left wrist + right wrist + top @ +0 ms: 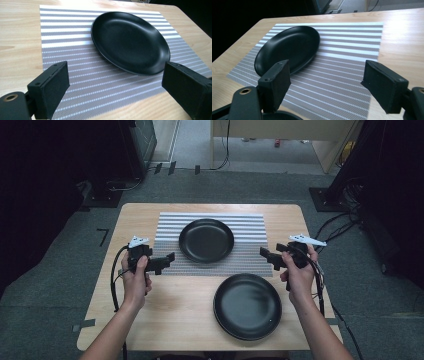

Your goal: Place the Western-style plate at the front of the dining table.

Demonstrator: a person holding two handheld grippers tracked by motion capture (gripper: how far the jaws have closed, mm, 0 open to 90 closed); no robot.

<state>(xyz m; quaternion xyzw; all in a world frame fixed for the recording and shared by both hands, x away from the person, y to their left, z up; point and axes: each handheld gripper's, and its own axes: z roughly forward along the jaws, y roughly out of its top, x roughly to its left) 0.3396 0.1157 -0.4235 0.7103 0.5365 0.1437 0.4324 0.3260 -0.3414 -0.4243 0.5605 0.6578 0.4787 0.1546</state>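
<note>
A black plate lies on a grey-and-white striped placemat at the middle of the wooden table. A second black plate sits on bare wood at the front right; its rim shows under the right gripper. My left gripper hovers open at the mat's front left corner, pointing toward the plate on the mat. My right gripper hovers open at the mat's front right edge, facing inward. Both hold nothing.
Each gripper is held by a hand coming in from the near edge of the table. Grey carpet surrounds the table. Cables and dark stands lie on the floor at the back right, and dark equipment stands at the back left.
</note>
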